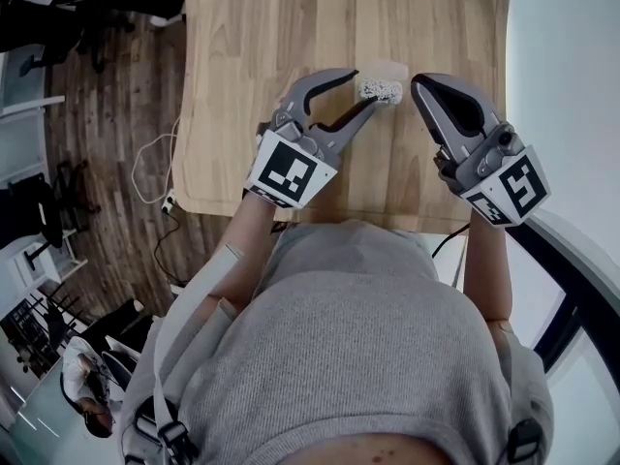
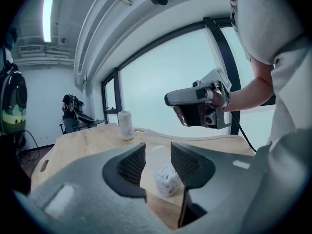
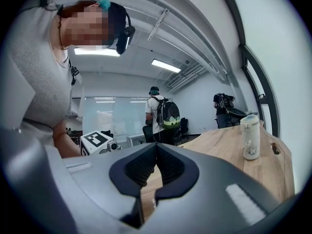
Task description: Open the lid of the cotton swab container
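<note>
At the wooden table (image 1: 242, 46), your left gripper (image 1: 359, 88) hangs over the cotton swab container (image 1: 380, 90), just above centre in the head view. Its jaws are partly spread and pinch nothing. In the left gripper view the container shows through the gap between the pads, standing on the wood below centre and clear of both. From above, the nearer jaw tip looks just beside the container; whether they touch cannot be told.

Your right gripper (image 1: 424, 85) waits to the right of the container, near it but apart. Its fingers are pressed together and hold nothing.

The step in hand appears to be getting a hold on the lid. The container looks small and light and would likely skid or tip under a one-sided pull. Spread the right jaws and steady its body low down. Then bring the left pads squarely onto the lid's edge and lift straight, without twisting the body off the wood.

The container is clear-walled and packed with white swabs, their heads bunched at the top. A pale translucent patch just above it in the head view may be the lid. Whether the lid is seated or raised cannot be told.

A pale lidded tumbler (image 3: 250, 137) stands well apart on the table, at the right of the right gripper view. Its contents are hidden.
</note>
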Motion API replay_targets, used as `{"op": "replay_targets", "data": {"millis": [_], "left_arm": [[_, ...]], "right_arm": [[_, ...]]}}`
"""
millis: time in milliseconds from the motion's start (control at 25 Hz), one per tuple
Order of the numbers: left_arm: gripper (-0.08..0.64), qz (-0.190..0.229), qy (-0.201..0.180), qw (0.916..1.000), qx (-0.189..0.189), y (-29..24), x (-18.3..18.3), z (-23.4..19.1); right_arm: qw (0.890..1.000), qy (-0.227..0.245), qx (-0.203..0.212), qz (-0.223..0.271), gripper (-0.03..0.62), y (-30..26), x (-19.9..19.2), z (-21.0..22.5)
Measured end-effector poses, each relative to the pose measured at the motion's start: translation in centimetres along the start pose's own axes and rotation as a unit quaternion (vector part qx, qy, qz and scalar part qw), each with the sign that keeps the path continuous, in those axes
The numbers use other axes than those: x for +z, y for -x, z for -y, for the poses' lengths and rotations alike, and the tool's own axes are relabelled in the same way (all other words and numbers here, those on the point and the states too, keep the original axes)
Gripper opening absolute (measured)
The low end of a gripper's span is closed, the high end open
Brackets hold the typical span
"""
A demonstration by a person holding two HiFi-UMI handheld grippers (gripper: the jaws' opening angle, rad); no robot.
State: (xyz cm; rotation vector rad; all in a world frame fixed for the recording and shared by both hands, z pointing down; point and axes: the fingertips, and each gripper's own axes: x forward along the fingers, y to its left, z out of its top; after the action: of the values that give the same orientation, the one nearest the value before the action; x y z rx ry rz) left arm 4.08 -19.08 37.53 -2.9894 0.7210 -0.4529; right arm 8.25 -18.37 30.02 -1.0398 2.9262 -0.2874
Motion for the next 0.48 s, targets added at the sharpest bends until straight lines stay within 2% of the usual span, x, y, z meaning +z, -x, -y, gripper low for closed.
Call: {"op": "replay_targets", "data": {"millis": [80, 240, 480], "left_arm": [[0.161, 0.002, 0.003, 1.0000, 0.007, 0.3, 0.2, -0.1], [0.078, 0.011, 0.008, 0.9995, 0.030, 0.9, 0.7, -0.6], [-0.001, 0.012, -0.013, 0.9990, 0.041, 1.9, 2.2, -0.6]], "right_arm": [[1.000, -0.001, -0.006, 0.002, 0.002, 0.1, 0.1, 0.1], [1.000, -0.003, -0.016, 0.003, 0.002, 0.1, 0.1, 0.0], [1.000, 0.016, -0.018, -0.006, 0.002, 0.0, -0.3, -1.5]]}}
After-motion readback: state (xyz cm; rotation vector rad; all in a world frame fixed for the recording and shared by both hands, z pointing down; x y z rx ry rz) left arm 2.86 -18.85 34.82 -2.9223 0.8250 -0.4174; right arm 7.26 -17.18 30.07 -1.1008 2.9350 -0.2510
